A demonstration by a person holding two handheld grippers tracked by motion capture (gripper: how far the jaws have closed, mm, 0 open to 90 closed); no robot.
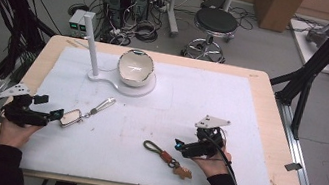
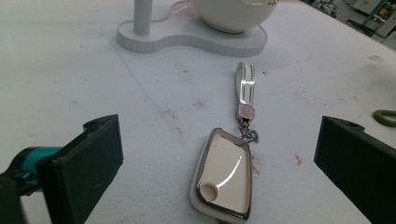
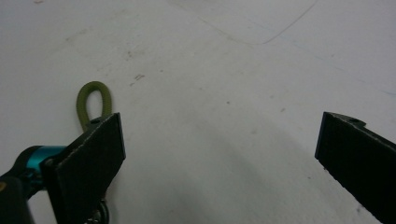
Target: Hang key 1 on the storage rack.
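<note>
No readable text, labels, brands, numbers or signs anywhere — not on the key fob [image 2: 223,179], not on its metal strap [image 2: 245,88], not on the white bowl [image 1: 135,67] or its stand [image 1: 95,76]. Boxes and equipment on the floor beyond the table [image 1: 266,102] too small and blurred to read.

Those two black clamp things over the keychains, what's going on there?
A person at a table holds a gripper in each hand. The left gripper is open, its jaws on either side of a cream key fob lying flat on the white mat. The right gripper is open too, beside a keychain with a green loop. Nothing is lifted. A white bowl on a stand waits farther back.
</note>
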